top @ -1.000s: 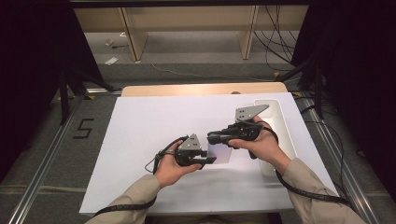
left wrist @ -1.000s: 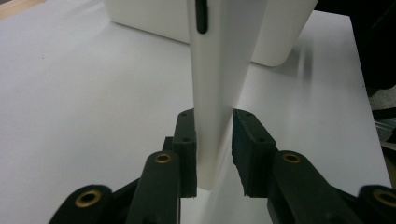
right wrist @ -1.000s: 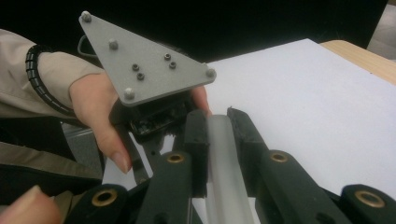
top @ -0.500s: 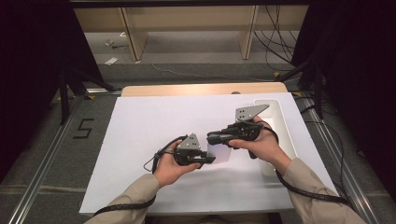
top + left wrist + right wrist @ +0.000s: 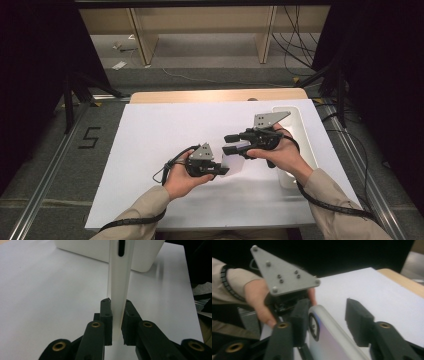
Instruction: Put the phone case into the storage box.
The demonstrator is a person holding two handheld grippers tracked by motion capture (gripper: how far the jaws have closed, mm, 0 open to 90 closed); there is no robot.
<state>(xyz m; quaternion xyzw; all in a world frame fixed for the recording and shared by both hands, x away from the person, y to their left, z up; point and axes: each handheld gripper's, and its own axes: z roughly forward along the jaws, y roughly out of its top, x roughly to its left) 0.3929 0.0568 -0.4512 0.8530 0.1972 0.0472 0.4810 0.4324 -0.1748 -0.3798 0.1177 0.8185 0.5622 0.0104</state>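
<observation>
A thin, flat, milky white plastic plate (image 5: pixel 235 163) with a slot near one end hangs just above the table between both grippers. My left gripper (image 5: pixel 117 315) is shut on its edge, and its jaws have just been closing tighter on the plate (image 5: pixel 120 277). My right gripper (image 5: pixel 329 315) is open and its jaws have just been opening. The plate (image 5: pixel 332 337) still lies between them, against one pad and apart from the other. In the high view the left gripper (image 5: pixel 225 171) sits just below and left of the right gripper (image 5: pixel 231 143).
A white sheet (image 5: pixel 150 135) covers the wooden table. A long white tray (image 5: pixel 300 125) stands along the right edge, close behind the right hand. Cables trail from both grippers over the table's front. Shelving legs and floor cables lie beyond the far edge.
The right gripper's jaws stand wider apart now than one second ago. Both hands and the plate have stayed where they were.
</observation>
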